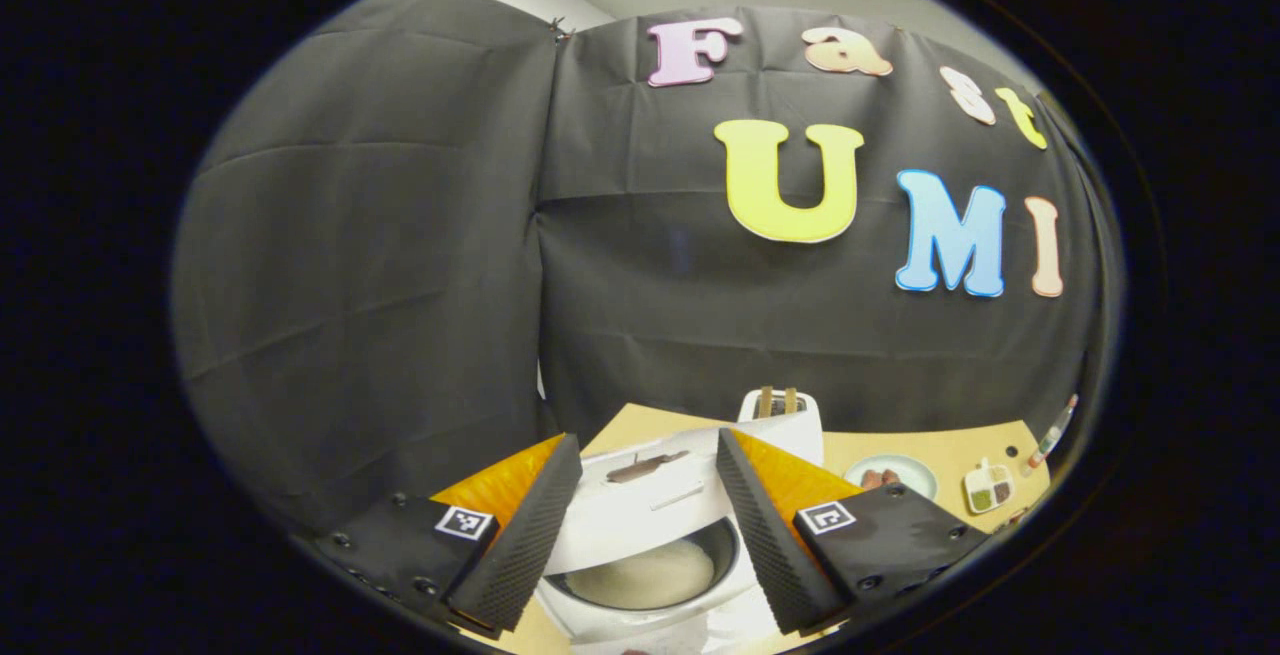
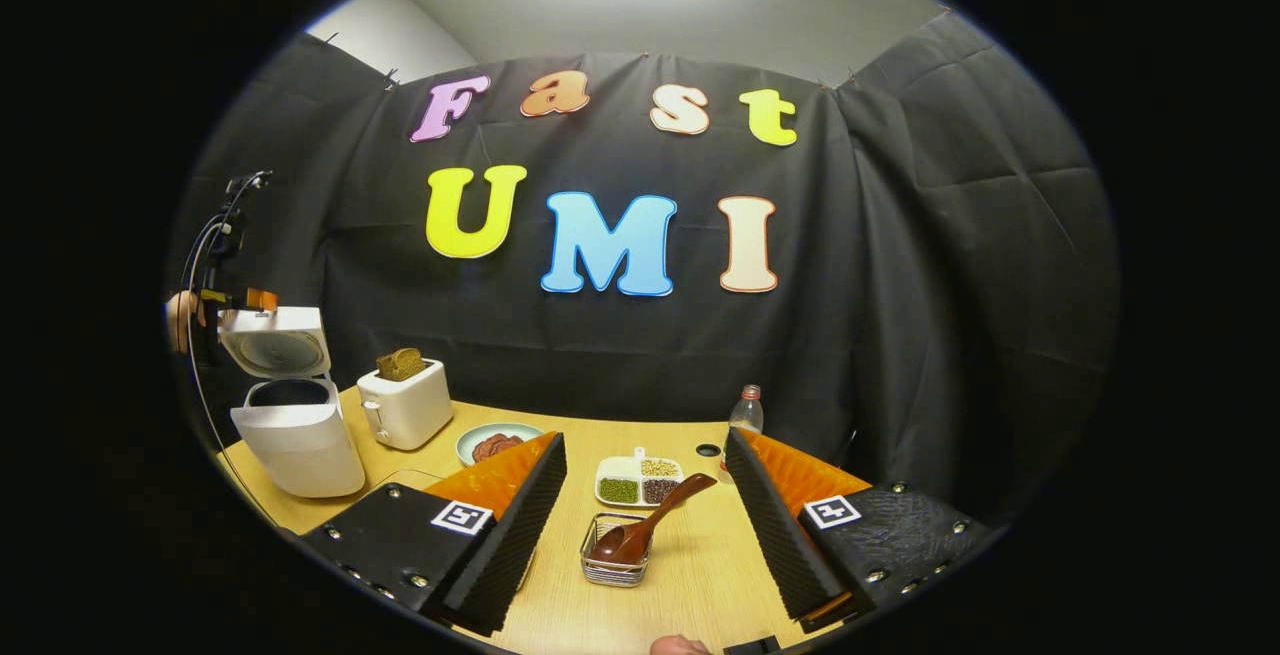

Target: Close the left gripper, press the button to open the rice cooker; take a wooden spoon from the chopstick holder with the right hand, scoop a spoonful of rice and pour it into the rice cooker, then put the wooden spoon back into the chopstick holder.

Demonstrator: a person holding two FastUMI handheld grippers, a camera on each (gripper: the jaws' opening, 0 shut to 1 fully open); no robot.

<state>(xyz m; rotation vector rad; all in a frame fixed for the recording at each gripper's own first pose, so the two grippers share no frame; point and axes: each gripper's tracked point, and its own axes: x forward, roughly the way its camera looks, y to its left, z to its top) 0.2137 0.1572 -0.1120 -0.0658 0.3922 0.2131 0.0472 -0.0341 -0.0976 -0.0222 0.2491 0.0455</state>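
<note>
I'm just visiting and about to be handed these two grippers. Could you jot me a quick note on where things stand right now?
Left gripper: open, empty, held above the rice cooker.
Right gripper: open, empty, held over the table, facing the chopstick holder.
Things: the rice cooker's lid is up. The wooden spoon sits in the chopstick holder, handle leaning up to the right. A divided dish of grains lies just behind it.
Done: cooker opened.
Left: take the spoon with the right gripper, scoop rice, pour it into the cooker, return the spoon to the holder.
</note>
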